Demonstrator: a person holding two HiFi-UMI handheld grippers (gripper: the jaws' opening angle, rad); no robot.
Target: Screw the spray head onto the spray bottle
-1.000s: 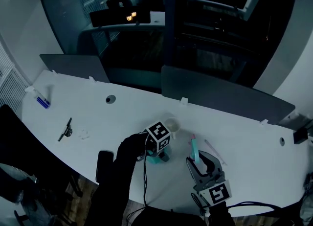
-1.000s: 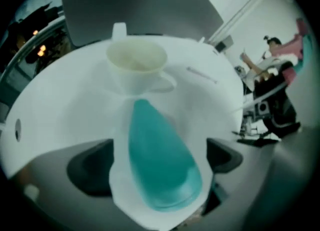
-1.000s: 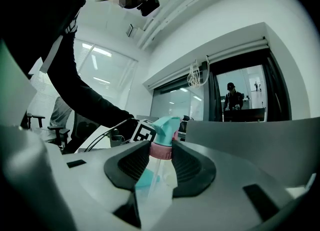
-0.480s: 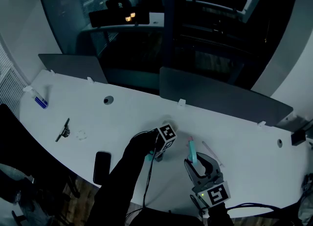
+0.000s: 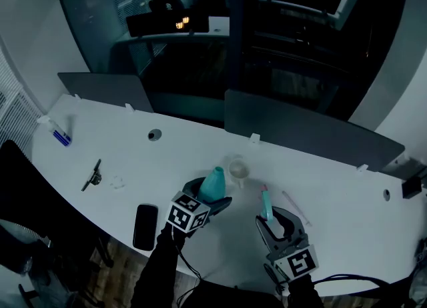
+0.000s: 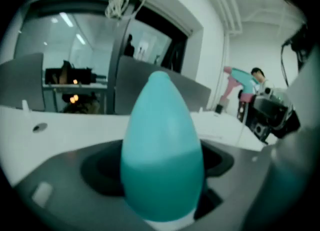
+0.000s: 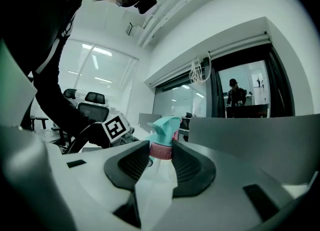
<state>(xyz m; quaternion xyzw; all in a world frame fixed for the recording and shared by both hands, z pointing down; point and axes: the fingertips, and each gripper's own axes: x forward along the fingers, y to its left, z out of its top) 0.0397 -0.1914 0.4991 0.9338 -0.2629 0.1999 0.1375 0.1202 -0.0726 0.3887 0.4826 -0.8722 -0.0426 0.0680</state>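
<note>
The teal spray bottle (image 5: 215,183) is clamped in my left gripper (image 5: 211,200), lifted off the white table (image 5: 120,150), its tapered end pointing up and away. In the left gripper view the bottle (image 6: 161,145) fills the gap between the dark jaws. My right gripper (image 5: 275,219) is shut on the spray head (image 5: 265,202), which is teal with a pink collar. In the right gripper view the pads press on that collar (image 7: 161,150). The spray head sits to the right of the bottle, apart from it.
A black phone (image 5: 144,226) lies near the front edge at the left. A small white cup (image 5: 237,168) stands just behind the bottle. A thin white tube (image 5: 292,205) lies by the right gripper. A black clip (image 5: 91,176) lies farther left. Grey dividers (image 5: 300,133) line the back.
My left gripper has closed on the bottle, swung toward the front edge and lifted the bottle, so its marker cube now faces the front. The right gripper has stayed put with the spray head.
</note>
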